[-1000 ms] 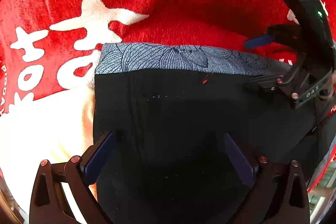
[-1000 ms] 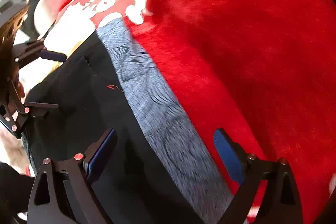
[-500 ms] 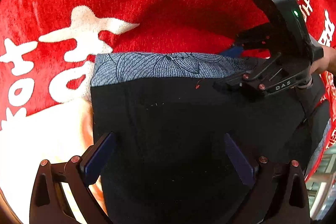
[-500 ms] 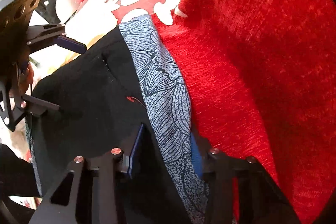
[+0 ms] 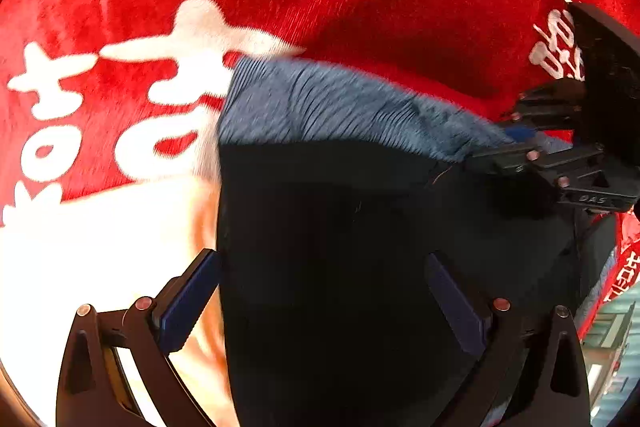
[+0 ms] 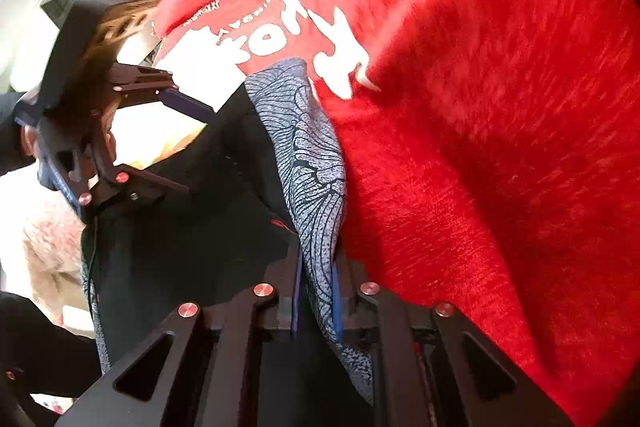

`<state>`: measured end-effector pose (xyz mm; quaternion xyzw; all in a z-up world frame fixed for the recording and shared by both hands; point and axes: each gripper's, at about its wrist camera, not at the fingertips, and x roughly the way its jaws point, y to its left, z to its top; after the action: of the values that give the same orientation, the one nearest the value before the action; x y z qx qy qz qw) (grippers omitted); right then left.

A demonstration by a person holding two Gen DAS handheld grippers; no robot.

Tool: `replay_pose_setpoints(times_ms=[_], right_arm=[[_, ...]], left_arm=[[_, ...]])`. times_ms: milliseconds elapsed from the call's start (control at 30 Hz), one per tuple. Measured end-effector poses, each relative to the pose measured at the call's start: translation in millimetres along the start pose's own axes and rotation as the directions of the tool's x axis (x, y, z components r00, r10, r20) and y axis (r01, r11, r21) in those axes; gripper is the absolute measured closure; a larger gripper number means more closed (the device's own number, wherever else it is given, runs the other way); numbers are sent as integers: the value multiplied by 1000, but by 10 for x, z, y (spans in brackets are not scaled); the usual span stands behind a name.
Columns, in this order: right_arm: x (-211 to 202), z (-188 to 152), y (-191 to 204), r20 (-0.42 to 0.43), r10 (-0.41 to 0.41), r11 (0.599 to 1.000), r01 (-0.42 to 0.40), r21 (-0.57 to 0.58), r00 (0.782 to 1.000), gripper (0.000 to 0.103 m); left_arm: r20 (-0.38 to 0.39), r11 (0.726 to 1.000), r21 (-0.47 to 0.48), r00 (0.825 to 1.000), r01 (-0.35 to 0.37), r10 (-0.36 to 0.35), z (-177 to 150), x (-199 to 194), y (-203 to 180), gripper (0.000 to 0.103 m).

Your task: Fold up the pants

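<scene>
Low in the right wrist view, the right gripper (image 6: 316,297) is closing, its pads pinching the grey patterned waistband (image 6: 316,183) of the black pants (image 6: 192,227). The pants lie mid-frame on the red blanket (image 6: 500,147). At bottom of the left view, the left gripper (image 5: 324,303) hangs spread wide over the dark cloth.

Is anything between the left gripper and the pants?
Nothing visible. The left gripper hangs open straight over the black pants, bare cloth between its fingers. The right gripper is closing on the patterned waistband, off to one side.
</scene>
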<state>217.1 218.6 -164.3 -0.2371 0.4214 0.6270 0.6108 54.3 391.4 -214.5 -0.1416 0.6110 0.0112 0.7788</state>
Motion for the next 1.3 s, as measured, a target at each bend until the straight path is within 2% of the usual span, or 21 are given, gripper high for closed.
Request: replay_pose_setpoints(times_ms=[133, 233, 367, 467, 600, 667, 767, 800, 833, 933, 1000, 1067, 1100, 1133, 1167, 1200, 1267, 1300], right_arm=[[-272, -5, 434, 46, -74, 994, 77, -75, 996, 91], [-488, -73, 771, 79, -102, 988, 110, -109, 992, 91], [-554, -267, 1221, 72, -129, 980, 139, -145, 989, 91], [-532, -445, 1498, 57, -163, 964, 171, -206, 985, 91], [-555, -646, 1604, 51, -184, 951, 191, -245, 982, 92], [-513, -646, 1616, 56, -200, 944, 208, -257, 978, 92], [-514, -610, 1586, 72, -204, 947, 215, -238, 976, 92], [-525, -575, 1538, 80, -196, 955, 209, -212, 977, 92], [-580, -580, 1550, 86, -191, 959, 204, -195, 978, 92], [-598, -485, 1486, 99, -187, 961, 203, -187, 977, 92], [-598, -466, 1496, 99, -197, 952, 214, -217, 975, 92], [-612, -467, 1495, 98, -193, 952, 211, -220, 976, 92], [-611, -477, 1498, 95, -190, 953, 207, -221, 977, 92], [-608, -492, 1512, 92, -191, 952, 207, -227, 977, 92], [-608, -505, 1526, 90, -193, 950, 209, -231, 977, 92], [-607, -519, 1544, 91, -193, 950, 209, -233, 977, 92], [-611, -531, 1555, 92, -191, 952, 207, -225, 977, 92], [-612, -540, 1559, 93, -191, 953, 207, -220, 977, 92]], left_arm=[[-1, 1000, -20, 1000, -7, 7, -406, -178, -88, 1], [-6, 996, -86, 1000, 23, -24, -703, -281, -92, 1], [-37, 995, -98, 999, 19, -22, -1059, -262, -205, 1], [3, 996, -89, 1000, 21, -21, -1195, -371, -242, 1], [33, 1000, -1, 999, -31, 31, -1054, -457, -186, 1], [22, 999, 34, 1000, -23, 22, -1021, -569, -140, 1], [39, 991, 123, 998, -61, 57, -998, -778, -95, 1], [49, 984, 159, 996, -82, 75, -1008, -840, -165, 1], [56, 974, 202, 994, -105, 95, -887, -818, -164, 1], [97, 923, 337, 982, -188, 164, -751, -881, -435, 1], [112, 918, 359, 984, -169, 137, -537, -759, -629, 1], [109, 926, 365, 992, -95, 58, -423, -717, -627, 3], [101, 920, 386, 995, -65, 28, -383, -676, -626, 36], [64, 911, 410, 998, -41, 16, -338, -586, -632, 74], [19, 910, 414, 1000, -7, -1, -317, -440, -749, 78], [2, 905, 426, 1000, -4, 4, -304, -372, -777, 79], [7, 873, 488, 1000, -28, 28, -381, -365, -872, 81], [8, 865, 501, 999, -32, 33, -433, -385, -907, 82]])
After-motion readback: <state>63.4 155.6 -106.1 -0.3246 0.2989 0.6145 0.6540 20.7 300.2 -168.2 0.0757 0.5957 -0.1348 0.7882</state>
